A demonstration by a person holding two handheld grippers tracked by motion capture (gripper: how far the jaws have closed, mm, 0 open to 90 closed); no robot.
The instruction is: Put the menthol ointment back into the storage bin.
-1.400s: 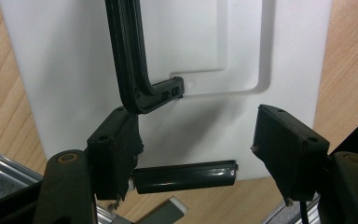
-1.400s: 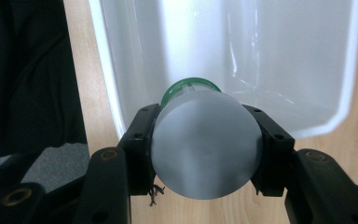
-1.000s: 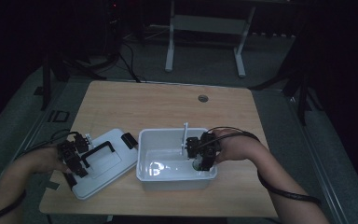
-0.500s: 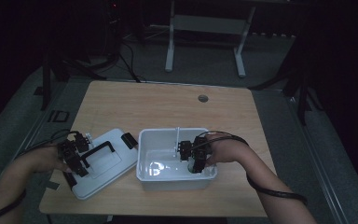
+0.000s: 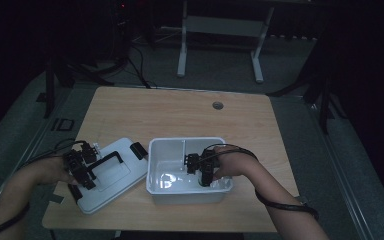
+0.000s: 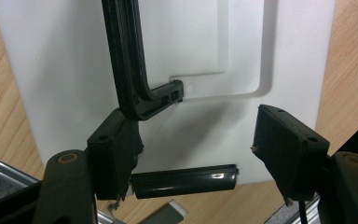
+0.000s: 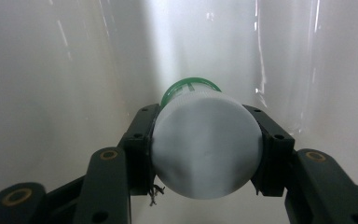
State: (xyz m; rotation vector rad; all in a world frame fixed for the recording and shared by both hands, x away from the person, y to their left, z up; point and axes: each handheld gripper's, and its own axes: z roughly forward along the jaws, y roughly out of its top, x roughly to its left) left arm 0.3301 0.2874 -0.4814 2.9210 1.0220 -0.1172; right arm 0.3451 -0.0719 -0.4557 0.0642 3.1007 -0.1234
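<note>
Bottle lowered inside white bin

Light wooden table [image 5: 180,112] carries a white rectangular plastic bin [image 5: 162,165]; inside it, the right gripper [image 5: 203,176] clamps a white-capped green bottle [image 7: 207,148]. Left gripper [image 5: 82,172] hangs half-open over a white plastic lid [image 5: 115,172], beside its black handle [image 6: 130,70].

A light wooden table [image 5: 180,112] with rounded corners carries everything. A small round grommet [image 5: 217,105] sits in its top near the far edge, slightly right of the middle. On the near half a white open bin [image 5: 160,187] stands at about the middle. Just left of the bin a white lid [image 5: 105,192] lies flat and turned at an angle, with a black handle [image 5: 102,161] and black latches on it. The far half of the wood is bare.
</note>
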